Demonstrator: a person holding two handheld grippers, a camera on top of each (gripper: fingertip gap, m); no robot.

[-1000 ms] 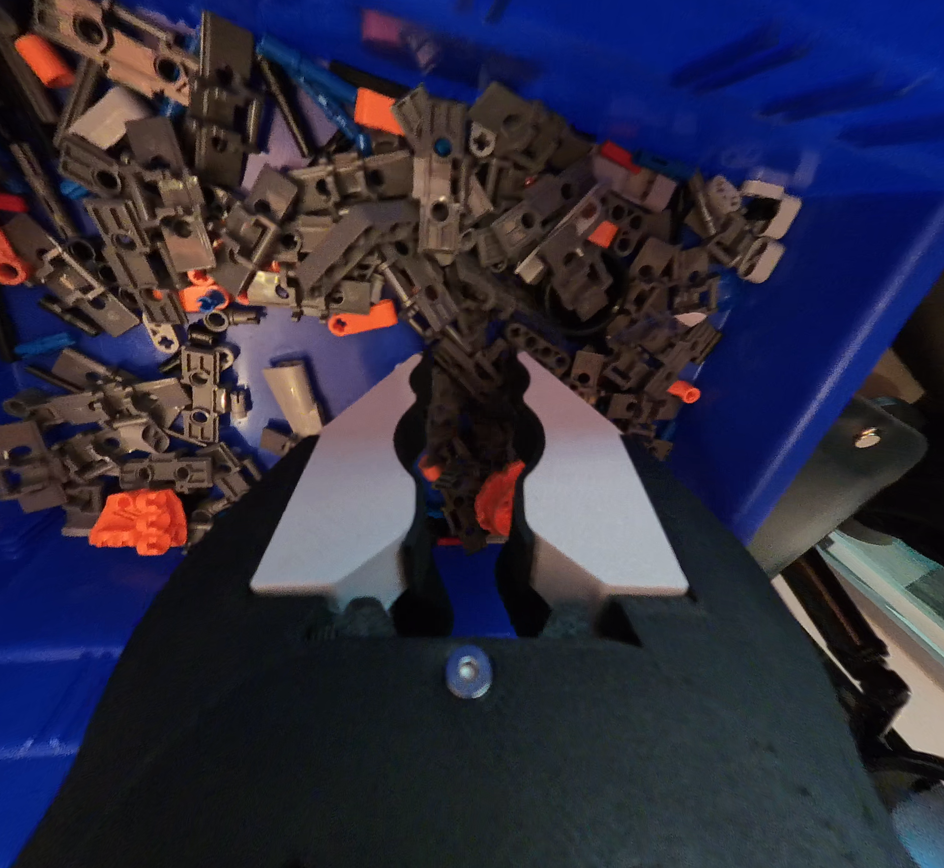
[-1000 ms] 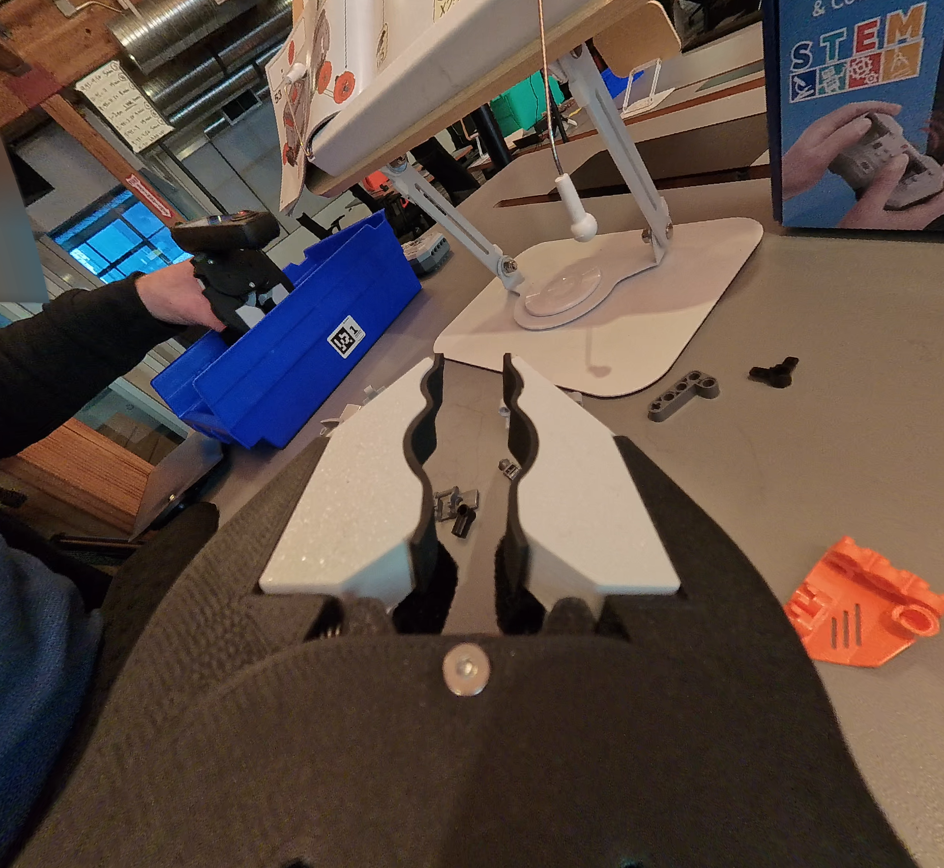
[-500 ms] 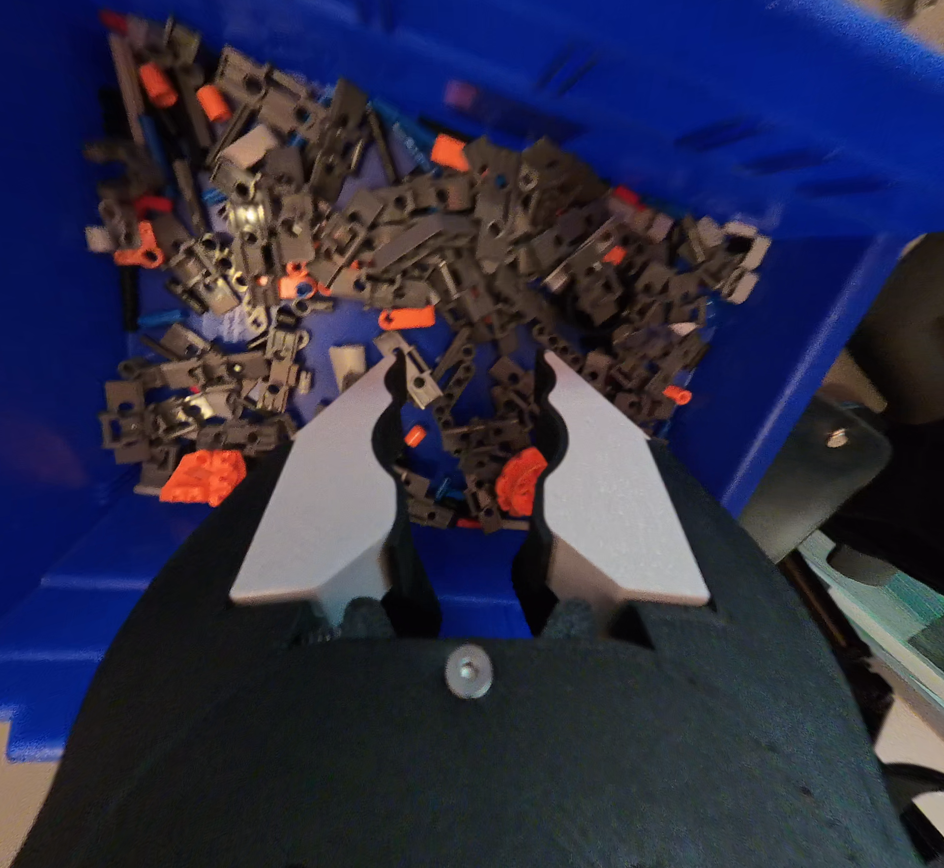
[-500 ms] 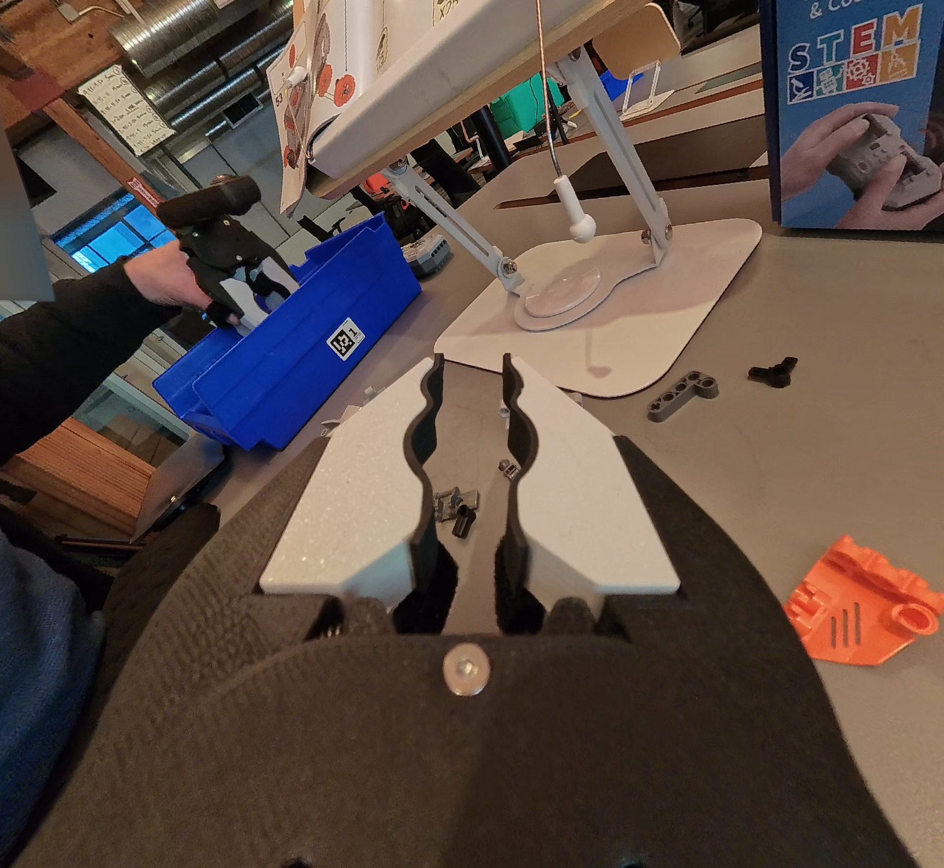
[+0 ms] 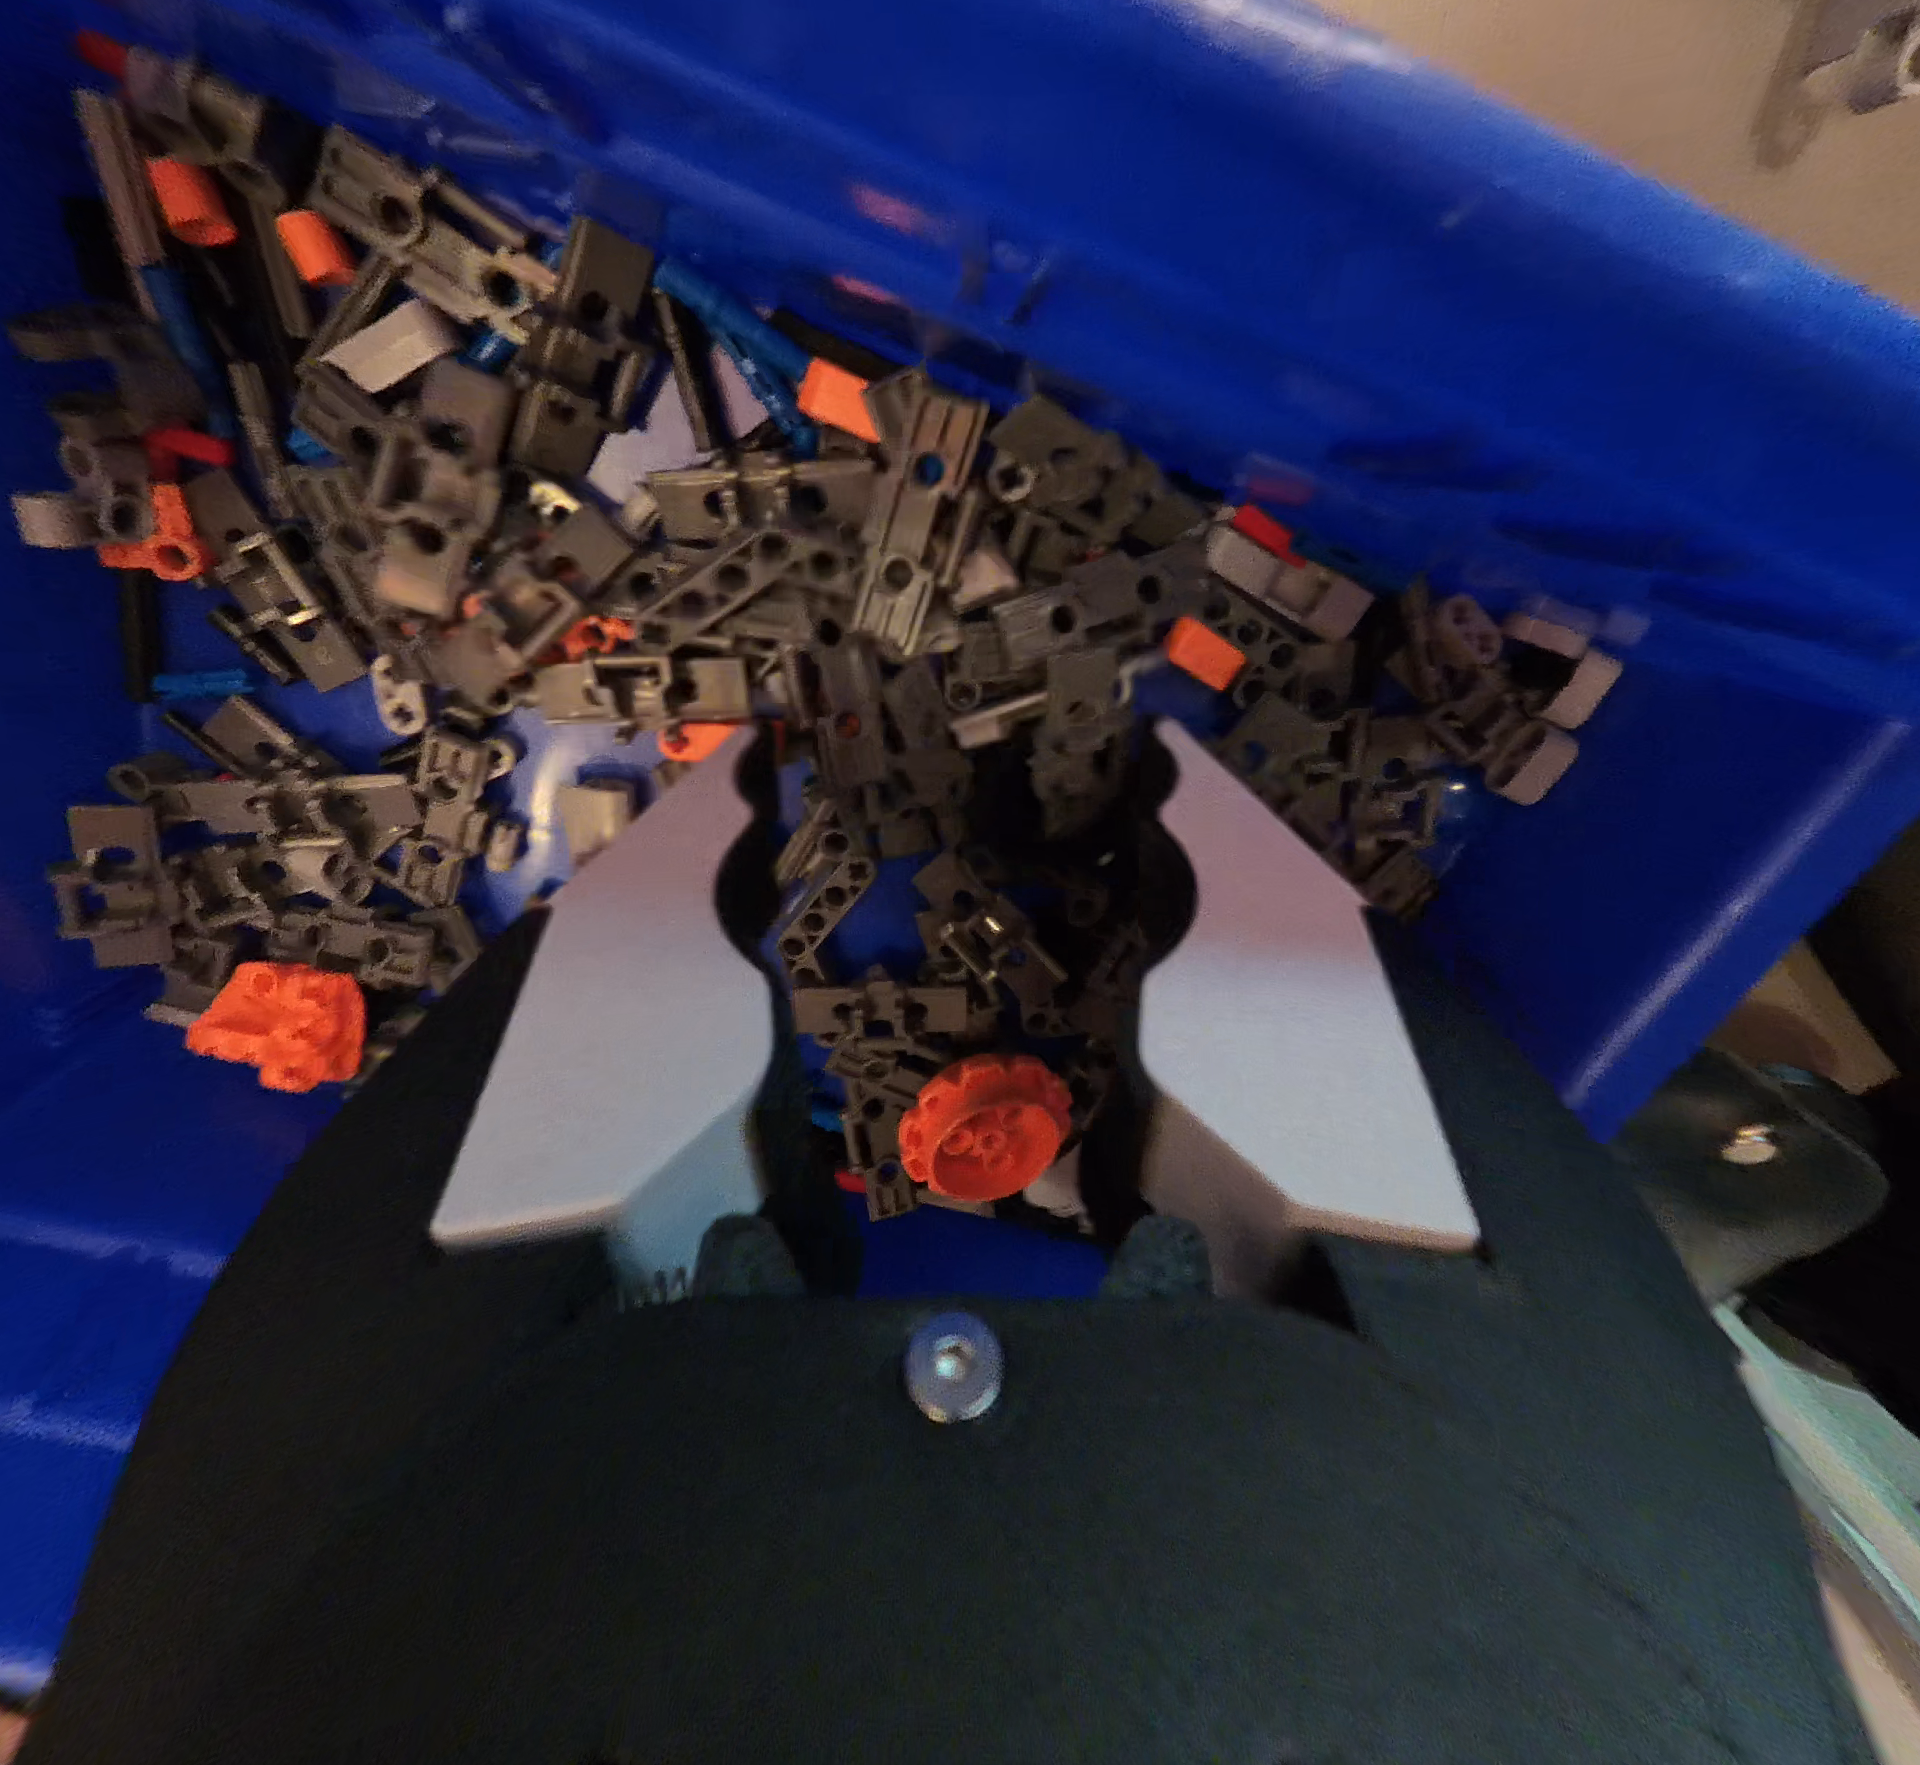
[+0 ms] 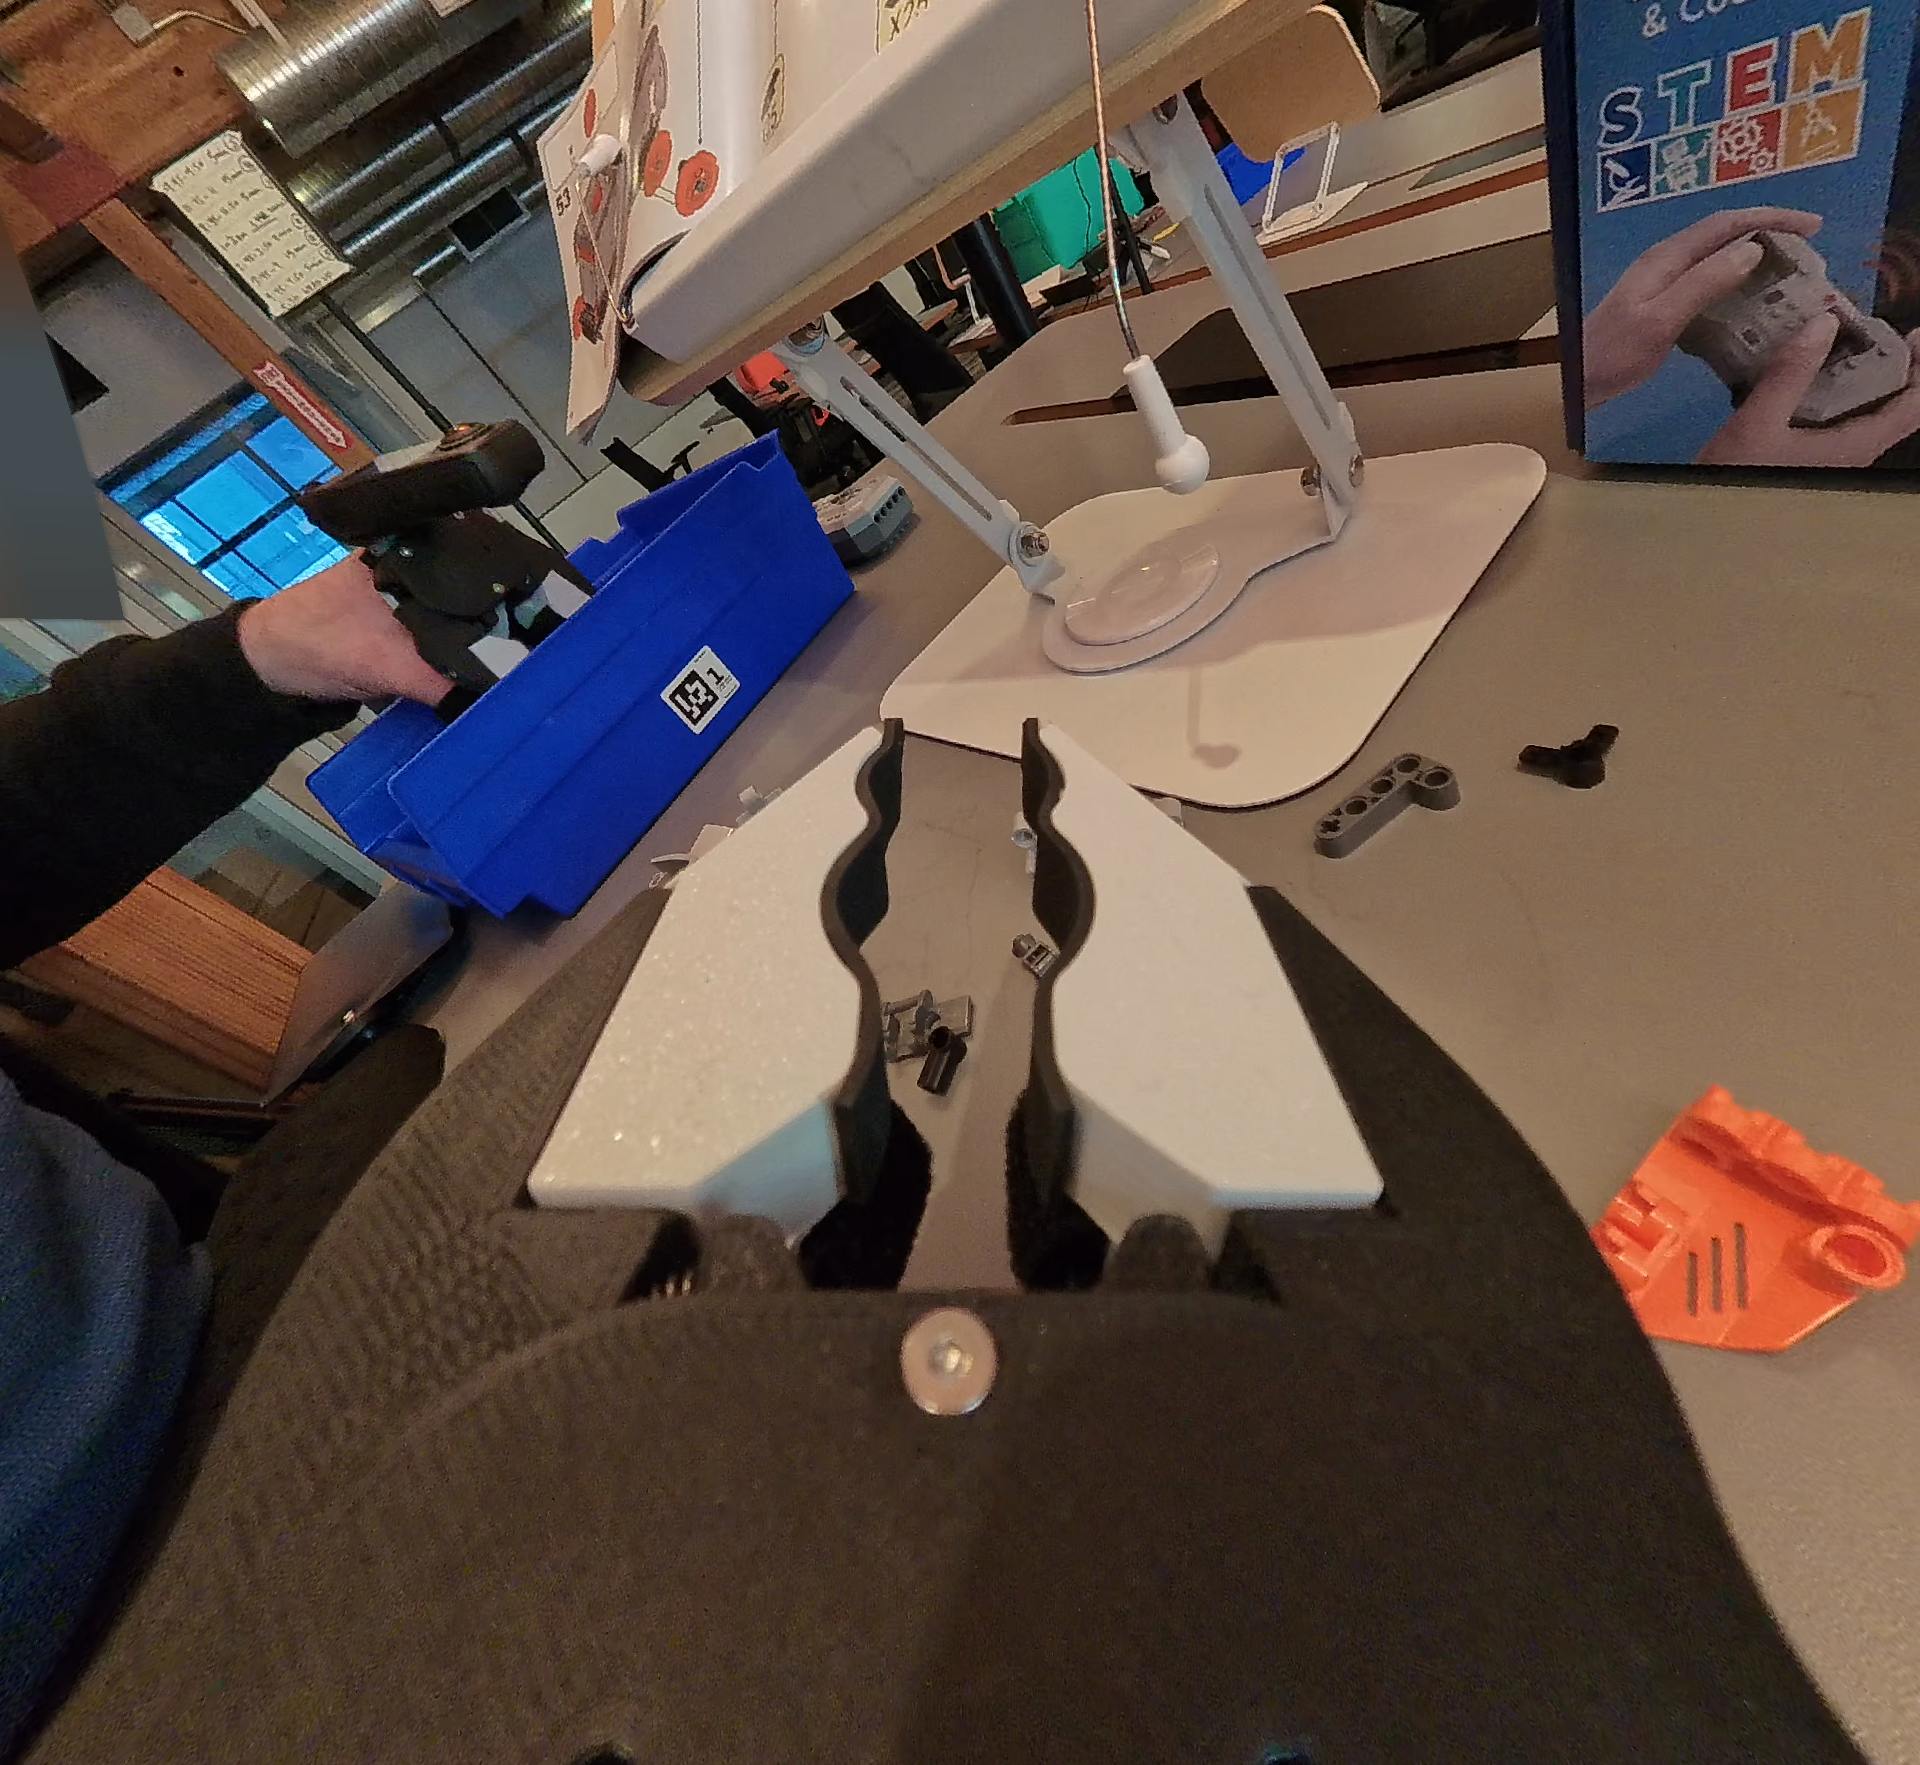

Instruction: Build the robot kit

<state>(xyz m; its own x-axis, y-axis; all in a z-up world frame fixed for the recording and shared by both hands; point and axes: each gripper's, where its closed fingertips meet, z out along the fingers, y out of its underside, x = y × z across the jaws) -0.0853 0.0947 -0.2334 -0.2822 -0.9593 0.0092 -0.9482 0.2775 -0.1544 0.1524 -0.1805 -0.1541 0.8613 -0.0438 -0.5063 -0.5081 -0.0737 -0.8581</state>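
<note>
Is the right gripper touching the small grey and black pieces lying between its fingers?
Apart. In the right wrist view the right gripper is open, and bare table shows on both sides of the small pieces.

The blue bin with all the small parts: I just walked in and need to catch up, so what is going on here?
A person holds a gripper in each hand. The left gripper is open, reaching into the blue bin over a heap of grey building parts, with an orange wheel between its fingers, ungripped. The right gripper hovers open above the grey table, over a few small pieces. A grey beam and an orange panel lie nearby.
</note>
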